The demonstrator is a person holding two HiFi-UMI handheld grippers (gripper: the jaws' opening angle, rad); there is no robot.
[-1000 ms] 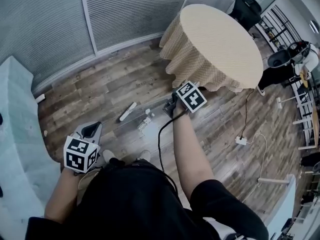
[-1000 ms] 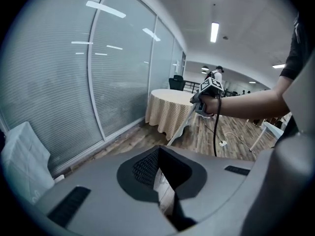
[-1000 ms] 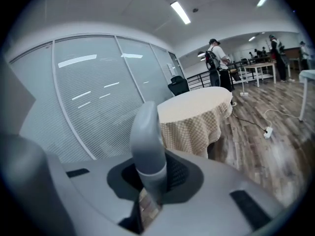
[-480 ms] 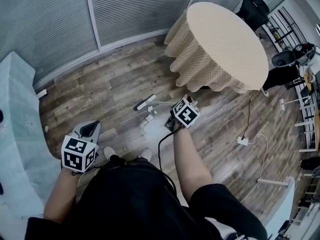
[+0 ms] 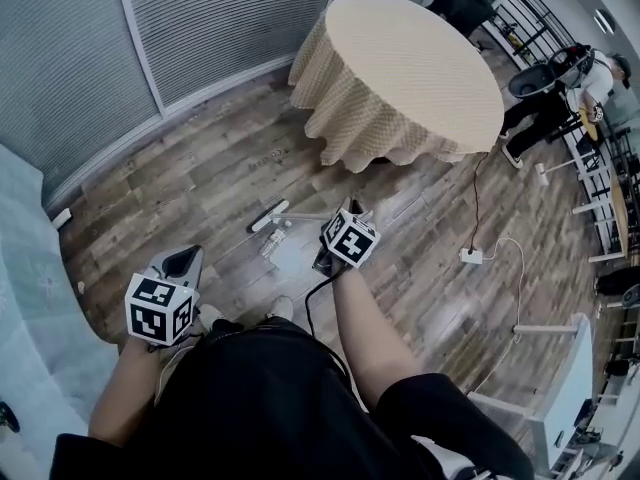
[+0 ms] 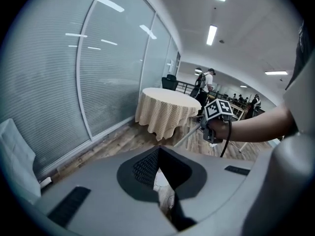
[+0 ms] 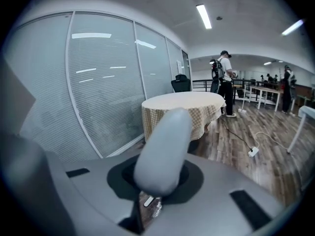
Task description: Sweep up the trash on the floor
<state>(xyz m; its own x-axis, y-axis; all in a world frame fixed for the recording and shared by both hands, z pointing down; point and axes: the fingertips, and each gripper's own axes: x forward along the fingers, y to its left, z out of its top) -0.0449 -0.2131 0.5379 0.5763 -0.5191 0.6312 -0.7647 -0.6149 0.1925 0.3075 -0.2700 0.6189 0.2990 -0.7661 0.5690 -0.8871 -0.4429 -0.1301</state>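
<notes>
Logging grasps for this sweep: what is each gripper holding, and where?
Right gripper clamps the broom by its handle's upper end; left gripper is shut, holding nothing.

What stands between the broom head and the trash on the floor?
Nothing visible does. The white broom head rests on the wooden floor just beyond the small trash pieces, with only bare boards between them. The right gripper is shut on the broom handle.

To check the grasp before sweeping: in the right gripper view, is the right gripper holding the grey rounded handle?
Yes: the grey rounded handle stands upright between the jaws of the right gripper, filling the gap between them.
</notes>
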